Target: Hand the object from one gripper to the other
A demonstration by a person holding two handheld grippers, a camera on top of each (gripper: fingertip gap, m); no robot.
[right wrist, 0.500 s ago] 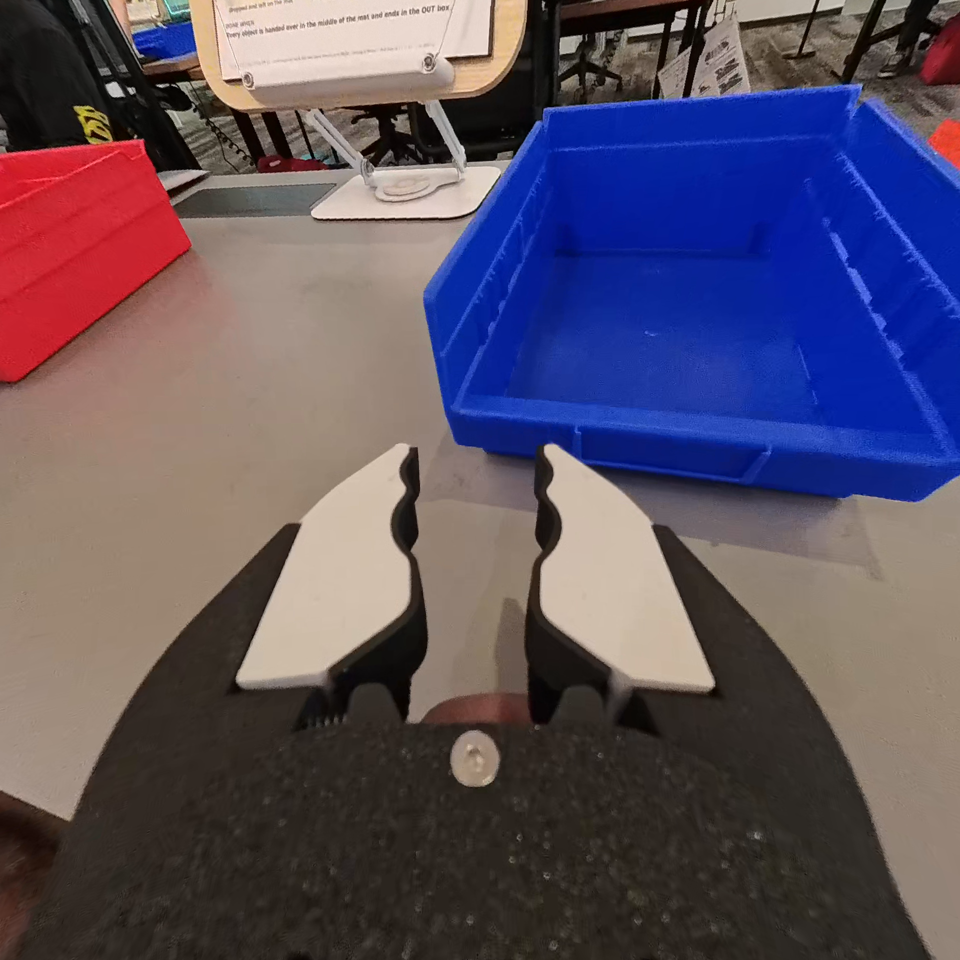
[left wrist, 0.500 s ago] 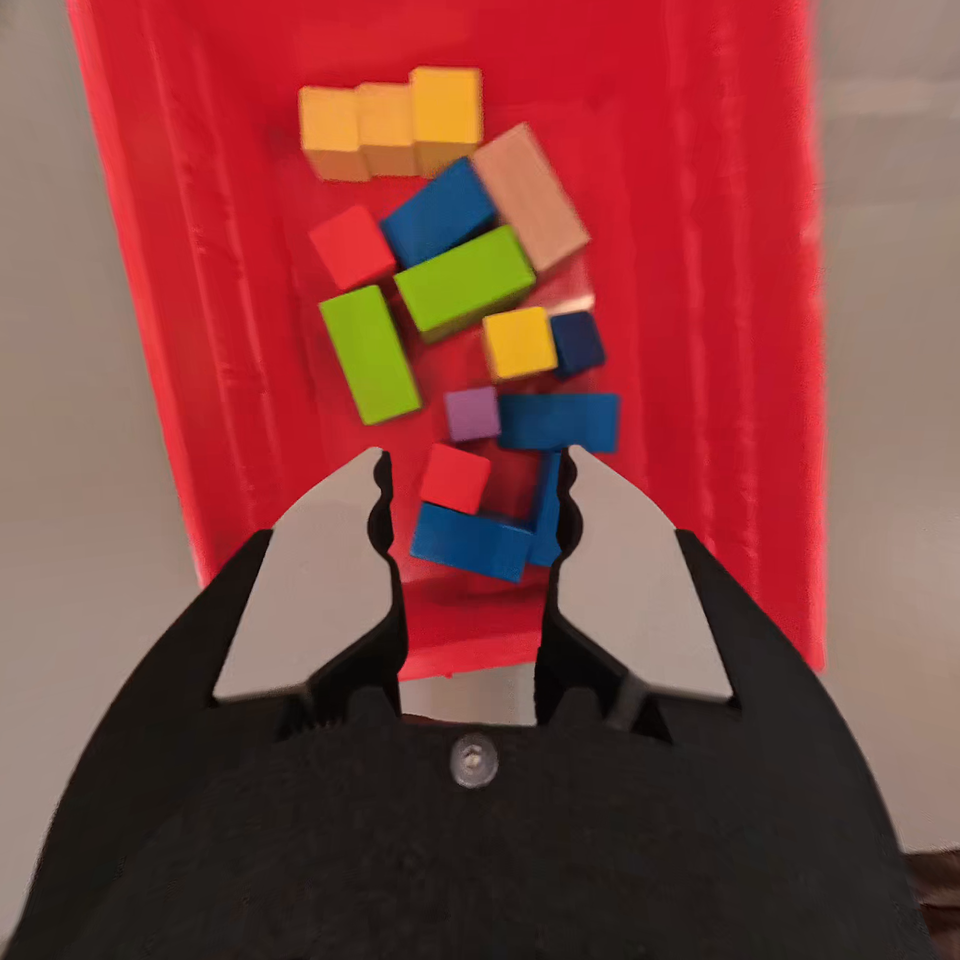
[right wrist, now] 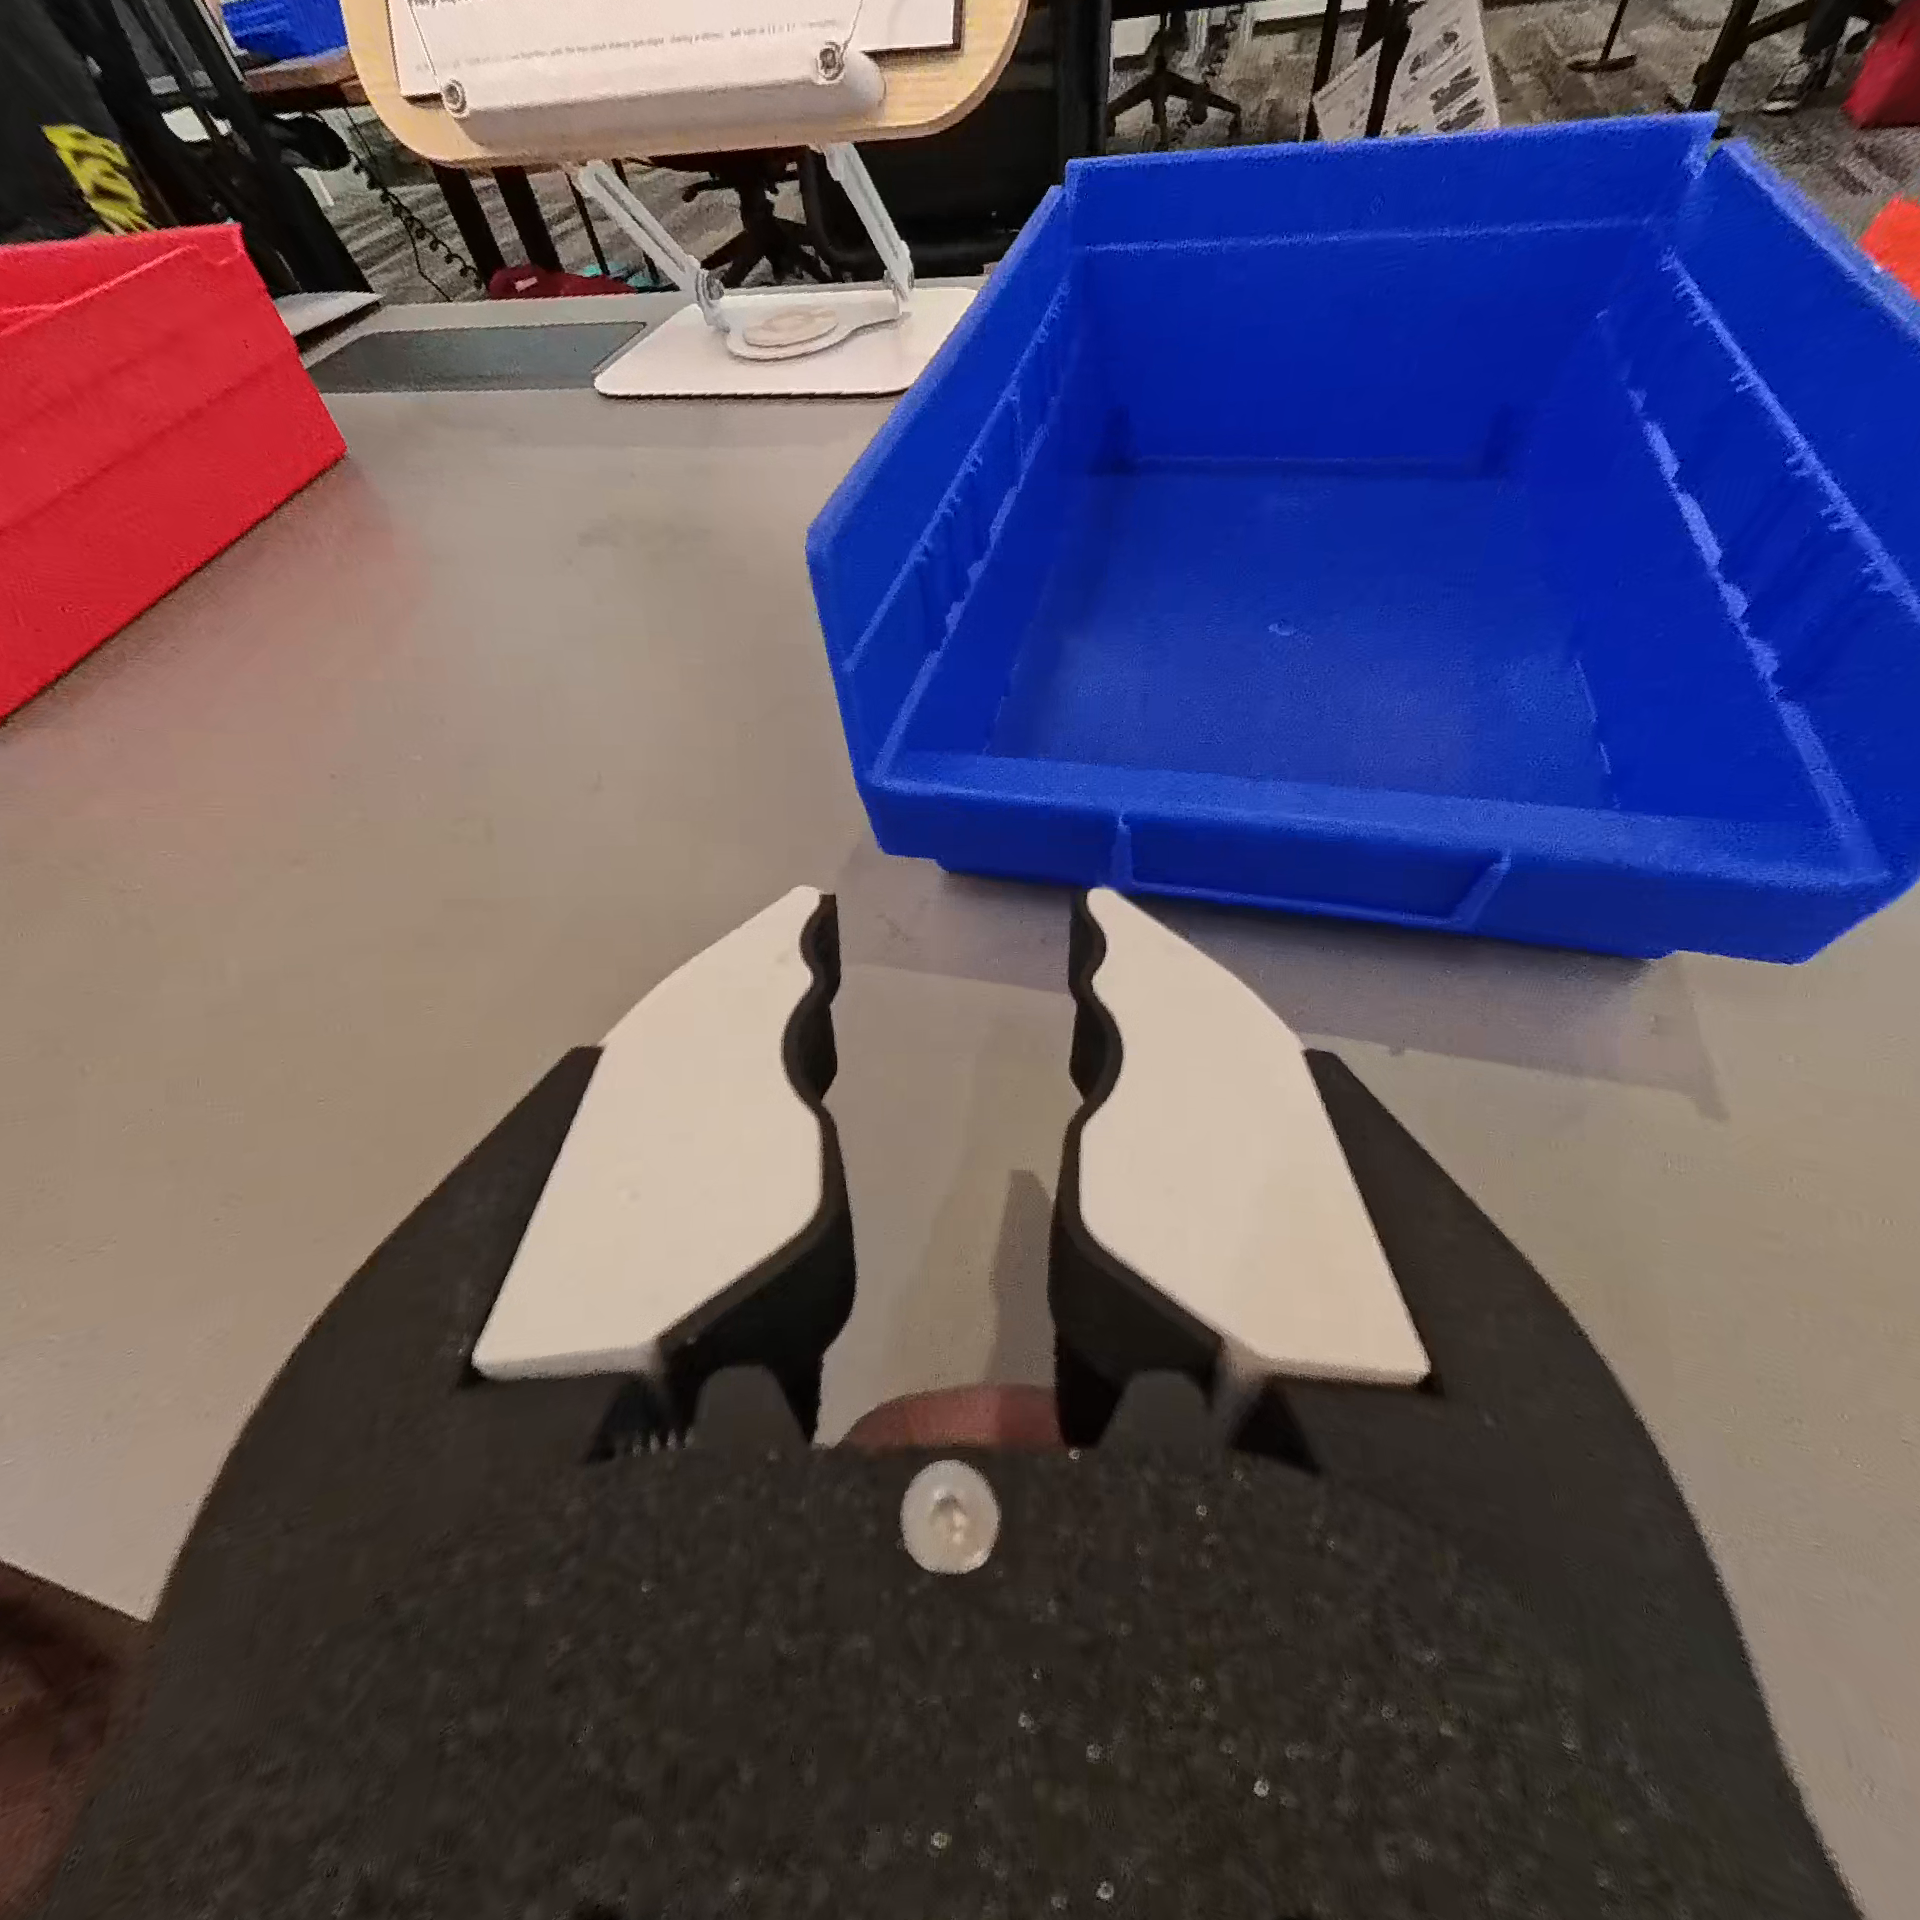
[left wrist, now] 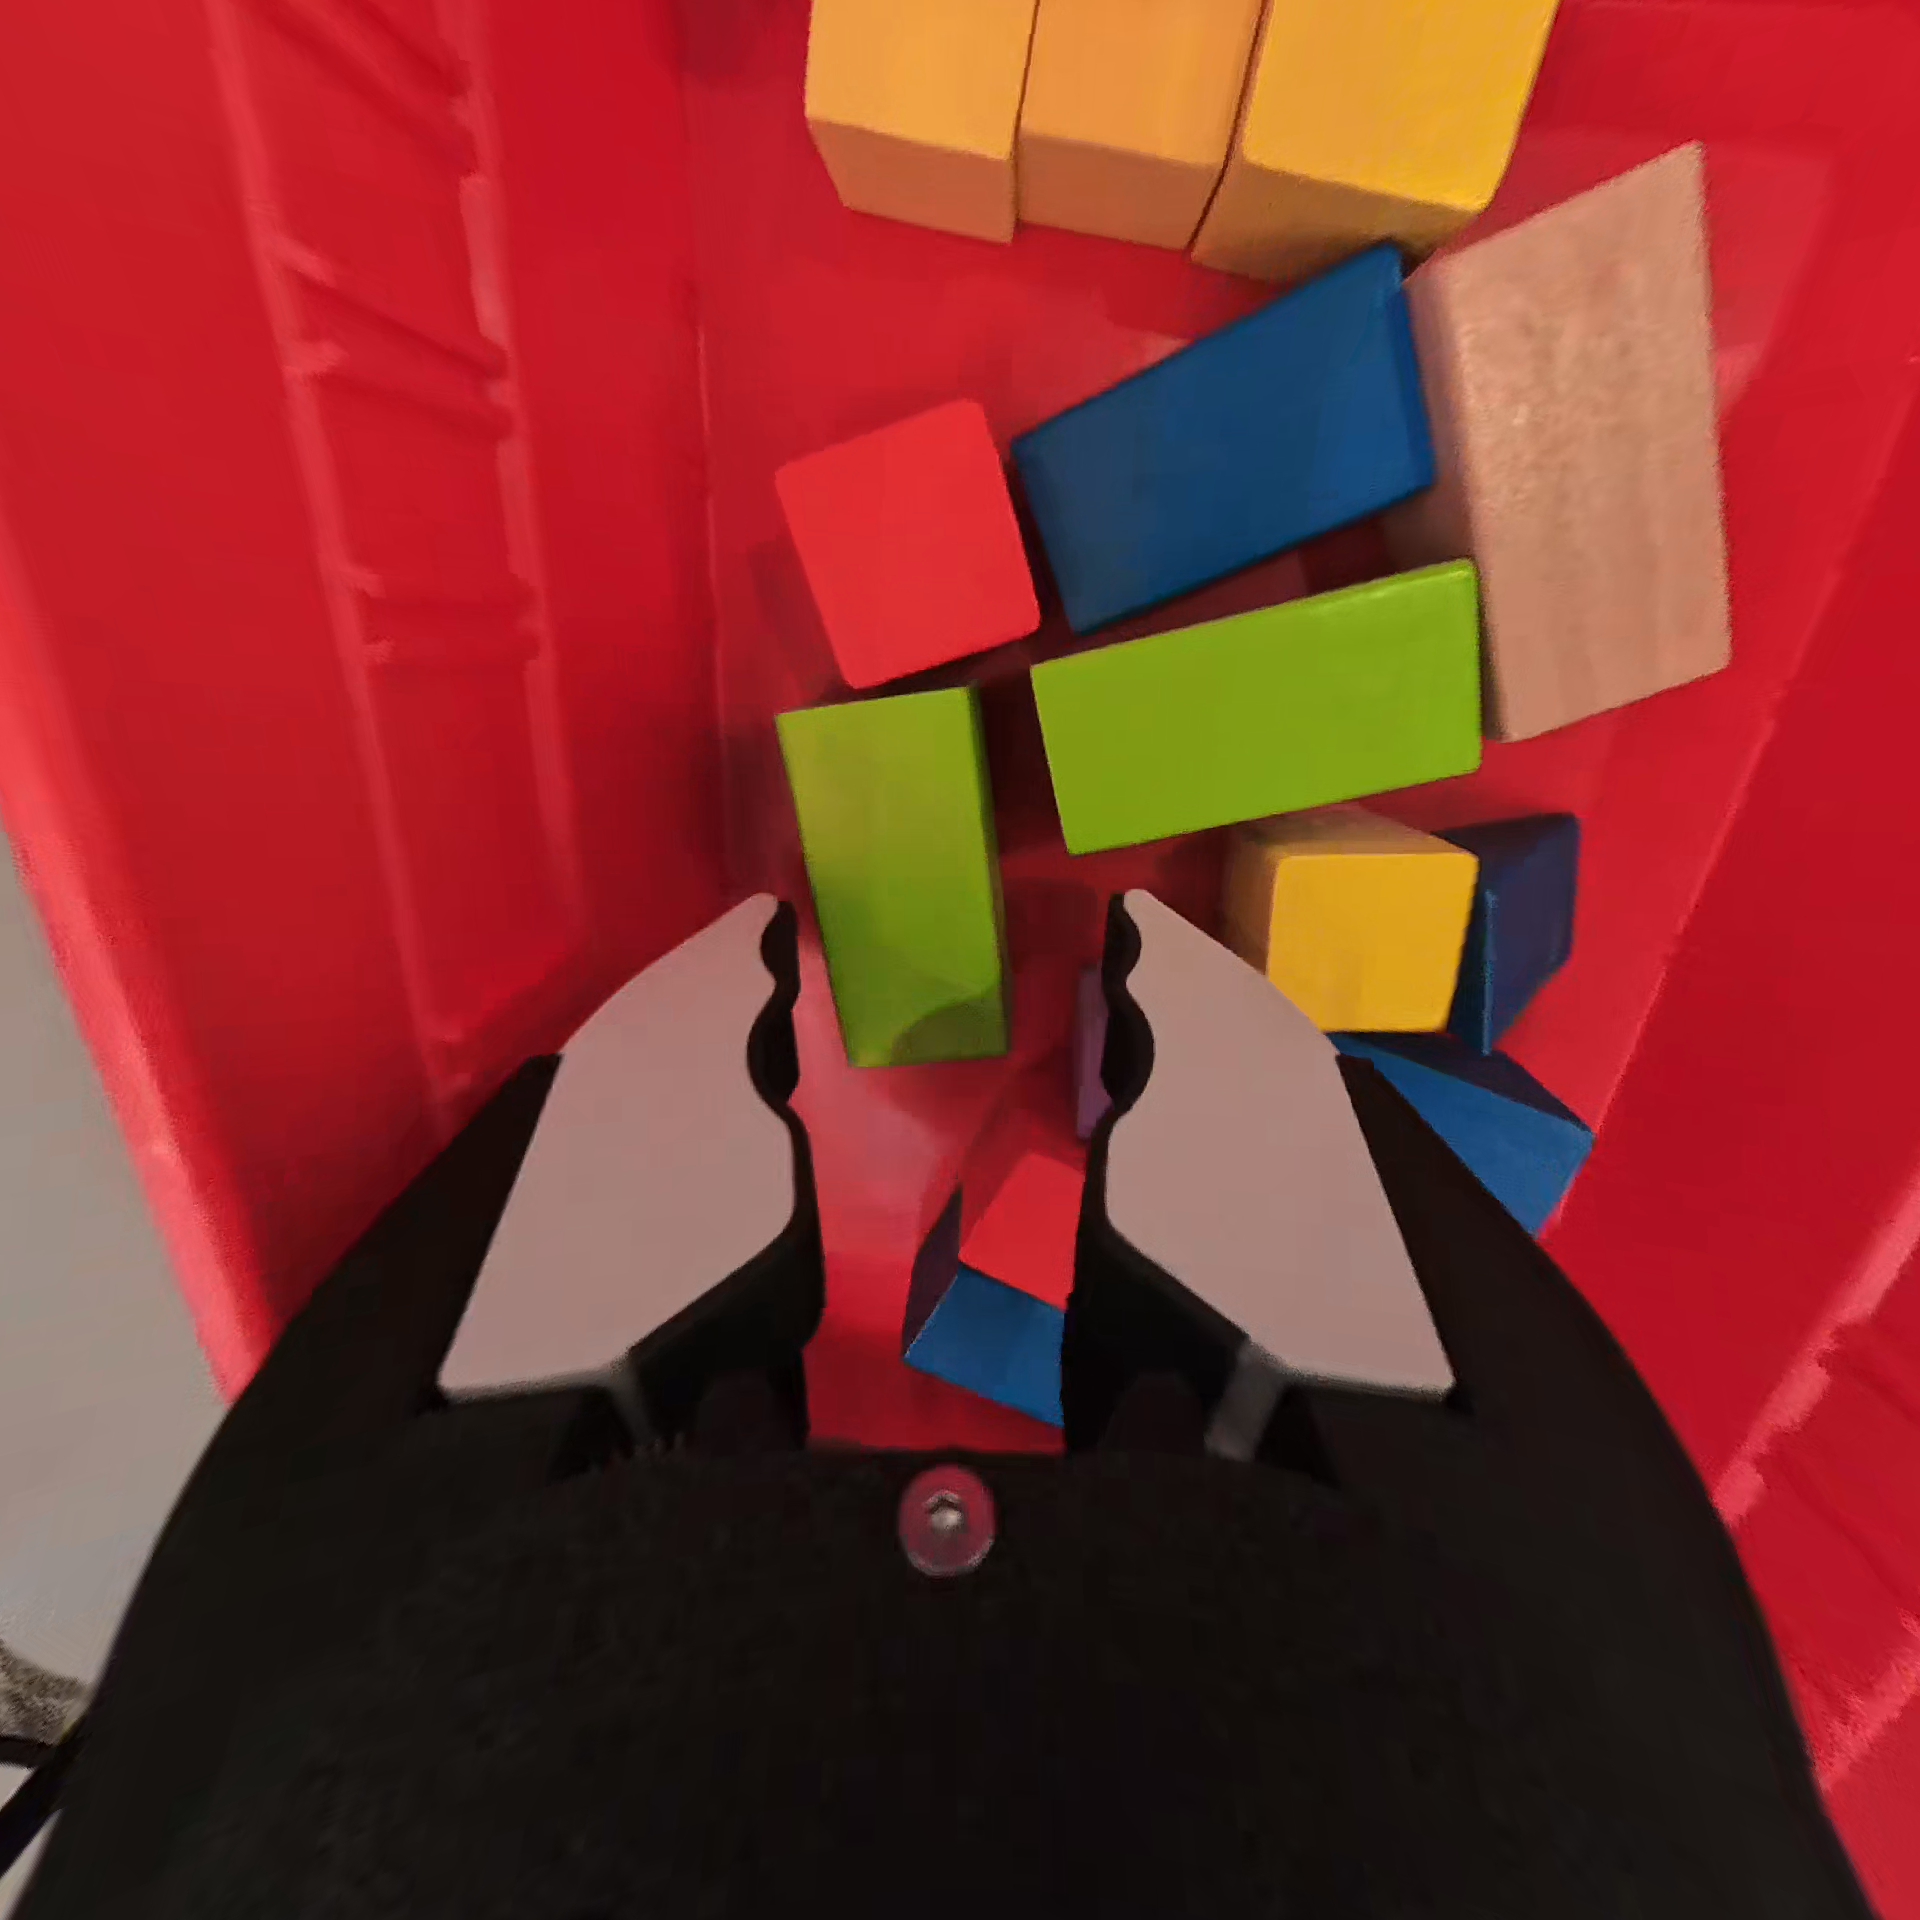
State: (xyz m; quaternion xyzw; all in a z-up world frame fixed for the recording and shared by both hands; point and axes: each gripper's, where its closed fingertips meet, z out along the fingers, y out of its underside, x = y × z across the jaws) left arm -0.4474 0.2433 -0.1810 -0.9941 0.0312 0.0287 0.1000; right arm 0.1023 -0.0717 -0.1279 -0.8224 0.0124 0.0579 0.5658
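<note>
The left gripper [left wrist: 945, 914] hangs inside the red bin [left wrist: 436, 520], jaws apart and holding nothing, the upright green block [left wrist: 899, 873] between its tips; more coloured blocks lie beyond and to the right; the right gripper [right wrist: 951, 909] hovers over the grey table [right wrist: 468, 727], jaws apart, holding nothing, just before the blue bin [right wrist: 1309, 862].

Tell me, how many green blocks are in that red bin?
2. One long green wooden block stands lengthwise just ahead of the left claw; the other green wooden block lies crosswise to its right. The claw may hide more in the red plastic bin.
</note>
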